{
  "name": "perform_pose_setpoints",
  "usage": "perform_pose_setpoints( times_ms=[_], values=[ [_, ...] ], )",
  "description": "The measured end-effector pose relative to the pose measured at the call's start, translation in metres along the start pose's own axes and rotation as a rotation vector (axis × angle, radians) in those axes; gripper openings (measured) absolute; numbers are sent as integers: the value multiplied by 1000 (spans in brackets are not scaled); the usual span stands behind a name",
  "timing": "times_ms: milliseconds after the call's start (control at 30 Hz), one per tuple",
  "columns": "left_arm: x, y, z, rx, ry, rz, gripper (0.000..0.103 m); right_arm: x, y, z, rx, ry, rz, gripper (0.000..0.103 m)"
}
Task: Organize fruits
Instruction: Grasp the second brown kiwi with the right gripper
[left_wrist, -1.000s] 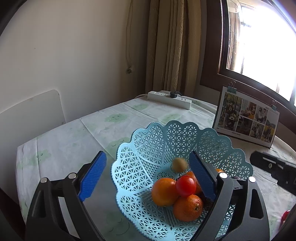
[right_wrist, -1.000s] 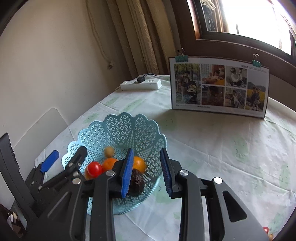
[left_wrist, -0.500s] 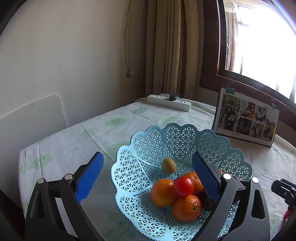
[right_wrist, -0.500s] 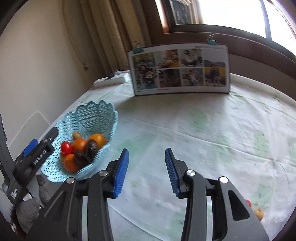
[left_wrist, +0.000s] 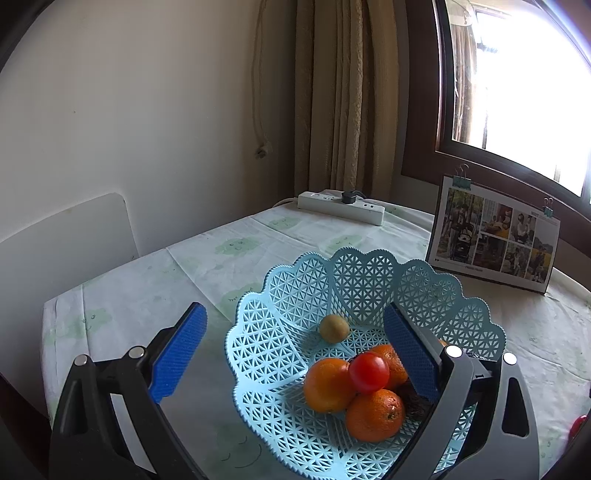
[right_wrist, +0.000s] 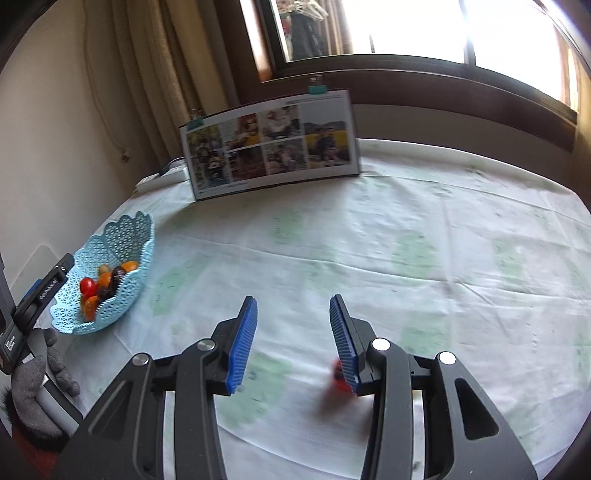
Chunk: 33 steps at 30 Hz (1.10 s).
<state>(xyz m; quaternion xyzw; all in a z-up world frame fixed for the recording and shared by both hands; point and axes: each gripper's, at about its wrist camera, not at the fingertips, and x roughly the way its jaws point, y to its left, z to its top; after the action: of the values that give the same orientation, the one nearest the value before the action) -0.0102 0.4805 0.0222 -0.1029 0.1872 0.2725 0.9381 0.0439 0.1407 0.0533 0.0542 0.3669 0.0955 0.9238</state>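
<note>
A light blue lattice basket (left_wrist: 362, 269) holds oranges (left_wrist: 373, 415), a red tomato (left_wrist: 369, 371), a small brown fruit (left_wrist: 334, 328) and a dark fruit (left_wrist: 415, 400). My left gripper (left_wrist: 293, 354) is open and straddles the basket's near left wall, with nothing gripped. In the right wrist view the basket (right_wrist: 127, 236) sits far left. My right gripper (right_wrist: 291, 343) is open low over the tablecloth. A small red fruit (right_wrist: 337, 376), blurred, lies on the cloth, partly hidden behind its right finger.
A clipped photo board (right_wrist: 273, 144) stands at the back of the table, with a white power strip (left_wrist: 341, 201) near the curtain. A person's grey-gloved hand (right_wrist: 33, 384) holds the left gripper. Pale green-printed tablecloth (right_wrist: 424, 229) spreads to the right. A white chair back (left_wrist: 70, 236) stands left.
My right gripper has swung away from the basket, rightward across the table, to the small red fruit. The left gripper has stayed open at the basket, shifting only slightly.
</note>
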Motion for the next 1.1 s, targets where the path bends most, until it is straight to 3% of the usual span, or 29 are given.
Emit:
perform_pose_setpoints(
  times_ms=[267,433,600,900,1100],
  values=[
    [-12,-13,4,58,-13,-39,98,-15,-49,-20,65,17,-73,41],
    [-35,-30,10,105,-45,-105,98,-15,-66,-29,92,35,-76,41],
    [-56,-56,9,167,-54,-210,100,-10,-65,-38,88,72,-48,41],
    [-79,-102,-6,259,-36,-317,100,1,-63,-45,78,116,-4,41],
    [-84,-128,-15,305,2,-388,100,-1,-61,-45,63,112,14,29]
  ],
)
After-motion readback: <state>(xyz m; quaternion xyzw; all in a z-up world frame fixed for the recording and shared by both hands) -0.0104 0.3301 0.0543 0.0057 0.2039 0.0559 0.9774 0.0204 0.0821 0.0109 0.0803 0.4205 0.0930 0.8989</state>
